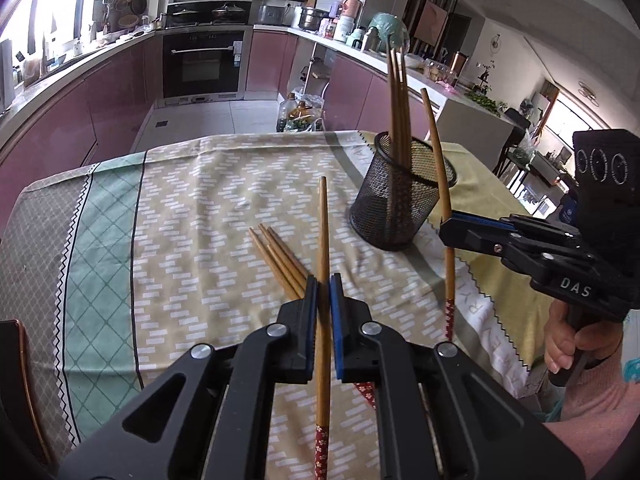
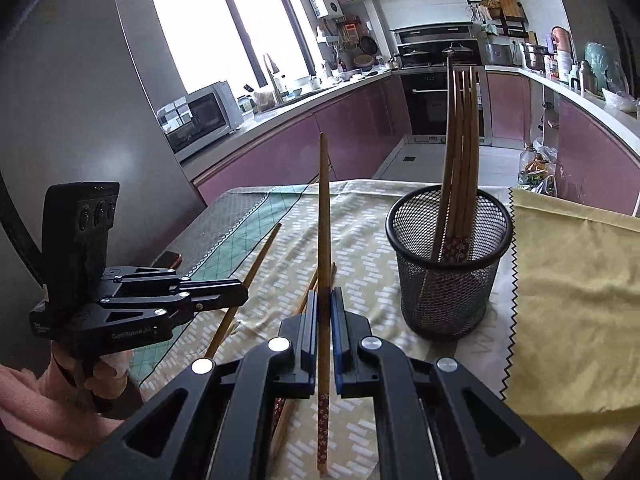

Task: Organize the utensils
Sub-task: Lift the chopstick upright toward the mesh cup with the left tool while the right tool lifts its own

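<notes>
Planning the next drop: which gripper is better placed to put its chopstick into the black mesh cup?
Right gripper: its wooden chopstick stands beside the black mesh cup; left gripper sits farther back.

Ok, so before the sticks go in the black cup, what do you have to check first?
1. Left gripper shut on a chopstick: ok.
2. Right gripper shut on its own chopstick: ok.
3. Mesh cup standing upright on the tablecloth: ok.
4. Room left in the cup: ok, the standing chopsticks lean to one side.
5. Right chopstick over the cup's mouth: not ok, it is beside the cup, not above it.
6. More left to pick up: ok, loose chopsticks lie on the cloth; how many, cannot tell.
</notes>
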`<state>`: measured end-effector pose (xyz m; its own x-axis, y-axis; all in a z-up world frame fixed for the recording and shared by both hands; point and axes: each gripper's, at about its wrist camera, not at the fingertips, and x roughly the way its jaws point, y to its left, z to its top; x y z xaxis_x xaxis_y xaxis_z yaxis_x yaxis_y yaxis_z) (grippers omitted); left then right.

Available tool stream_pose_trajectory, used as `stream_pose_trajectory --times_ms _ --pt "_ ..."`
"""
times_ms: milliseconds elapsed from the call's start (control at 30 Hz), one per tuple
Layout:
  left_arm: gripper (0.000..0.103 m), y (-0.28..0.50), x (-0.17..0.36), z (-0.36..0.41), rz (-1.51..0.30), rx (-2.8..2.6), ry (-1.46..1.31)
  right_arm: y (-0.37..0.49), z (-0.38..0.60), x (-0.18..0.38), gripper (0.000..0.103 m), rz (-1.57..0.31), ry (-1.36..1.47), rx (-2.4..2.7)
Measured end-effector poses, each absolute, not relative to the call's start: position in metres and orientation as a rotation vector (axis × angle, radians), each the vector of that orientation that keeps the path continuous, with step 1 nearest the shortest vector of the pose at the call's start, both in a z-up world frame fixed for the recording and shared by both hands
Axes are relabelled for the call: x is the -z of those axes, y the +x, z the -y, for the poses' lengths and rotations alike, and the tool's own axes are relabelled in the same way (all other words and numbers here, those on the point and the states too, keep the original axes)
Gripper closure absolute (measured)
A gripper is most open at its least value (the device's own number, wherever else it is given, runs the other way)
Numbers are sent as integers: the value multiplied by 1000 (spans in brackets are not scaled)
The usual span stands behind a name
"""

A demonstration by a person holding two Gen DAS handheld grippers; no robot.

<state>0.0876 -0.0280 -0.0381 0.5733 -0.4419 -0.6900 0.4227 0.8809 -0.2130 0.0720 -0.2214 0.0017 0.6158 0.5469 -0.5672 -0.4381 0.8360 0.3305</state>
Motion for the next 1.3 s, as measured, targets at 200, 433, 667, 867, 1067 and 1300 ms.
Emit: stream_pose_trajectory --times_ms 200,433,667,867,1067,1300 --pt "96 79 6 25 -747 578 -64 72 235 -15 98 -652 196 -566" --pt "96 75 -20 23 -688 617 -95 73 246 -25 97 -610 215 -559" --pt "96 81 -42 23 -637 638 -135 75 259 -42 97 -559 204 -540" --pt "96 97 -60 34 -597 655 -146 77 269 -57 97 -520 190 -518" --pt "96 112 -81 49 -558 681 -146 83 276 -76 97 -477 172 -502" --pt "96 119 -115 67 -487 703 -124 89 286 -96 97 -421 162 -483"
